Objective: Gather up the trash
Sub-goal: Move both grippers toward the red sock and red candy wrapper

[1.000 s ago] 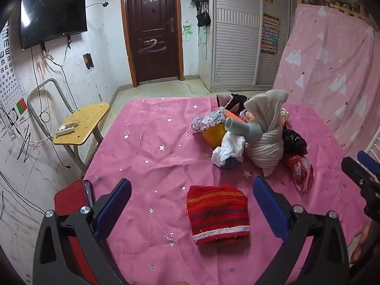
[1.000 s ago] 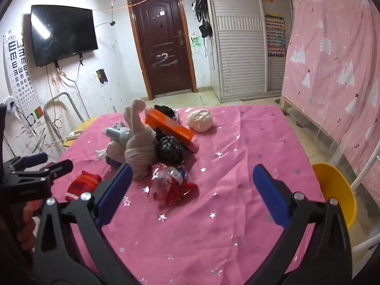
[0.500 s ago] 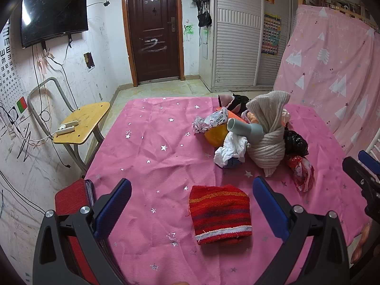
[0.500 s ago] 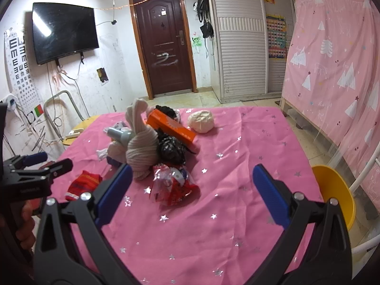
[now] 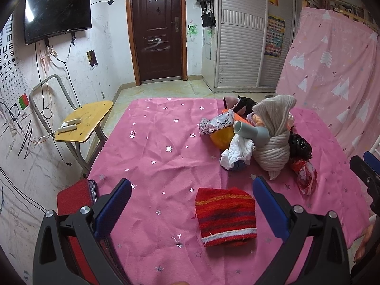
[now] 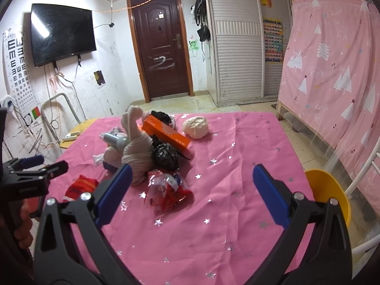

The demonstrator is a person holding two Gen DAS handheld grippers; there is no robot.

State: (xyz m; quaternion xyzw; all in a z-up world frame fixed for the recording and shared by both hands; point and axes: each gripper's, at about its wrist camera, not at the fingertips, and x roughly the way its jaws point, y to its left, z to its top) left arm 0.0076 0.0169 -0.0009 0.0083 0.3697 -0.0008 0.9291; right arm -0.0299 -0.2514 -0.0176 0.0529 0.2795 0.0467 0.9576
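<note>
The pink-clothed worktop (image 6: 249, 166) carries a mixed heap, likely so trash must be picked out, and the crinkled red wrapper (image 6: 166, 190), probably trash, lies at its near edge between the wide-open, empty right hand-held gripper (image 6: 190, 180) fingers, while the left hand-held gripper (image 5: 190, 194), equally wide, frames the red striped hat (image 5: 225, 216).

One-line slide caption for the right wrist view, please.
Open right claw hovers over the pink tablecloth, facing a crinkled red wrapper.
</note>
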